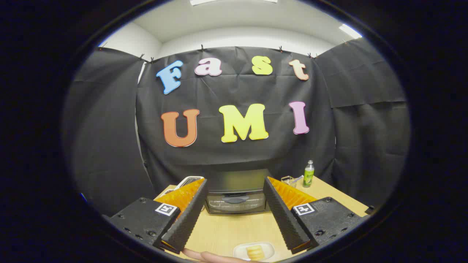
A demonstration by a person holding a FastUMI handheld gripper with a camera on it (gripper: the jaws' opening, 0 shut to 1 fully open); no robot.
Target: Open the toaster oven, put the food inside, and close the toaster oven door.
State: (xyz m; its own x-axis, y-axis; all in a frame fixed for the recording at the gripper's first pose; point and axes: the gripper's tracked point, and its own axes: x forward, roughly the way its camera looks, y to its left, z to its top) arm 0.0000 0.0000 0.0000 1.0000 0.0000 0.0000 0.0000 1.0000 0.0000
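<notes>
Between the two spread fingers, and well beyond their tips, we note the dark boxy toaster oven with a glass-fronted door [236, 197], standing at the far side of the pale wooden table [226, 230] against the booth wall. Its door looks shut, handle [236, 199] across the upper front.

Left to right: a white flat device [188, 180] sits just behind the left finger, near the oven's left side; we cannot tell what it is. Centre, the oven. Nearer than the fingertips, close under the tool, lies a small white plate [239, 252] carrying a pale yellow piece of food [255, 252]. Touching or just beside the plate's near-left side is part of a person's hand [204, 256]; contact unclear. Right of the oven stands a small clear container [289, 180], then a green-labelled bottle [309, 174] near the table's back corner.

Tool [236, 186]: wide open, holding nothing, raised above the table and aimed at the oven.

Risks, in our judgement: the door is not yet opened, so going for the food first would leave no free tool for the handle. The approach to the handle is long; a slightly low line would strike the glass rather than hook the handle. Pulling hard may drag the light oven forward toward the plate. A wide swing right could topple the bottle.
</notes>
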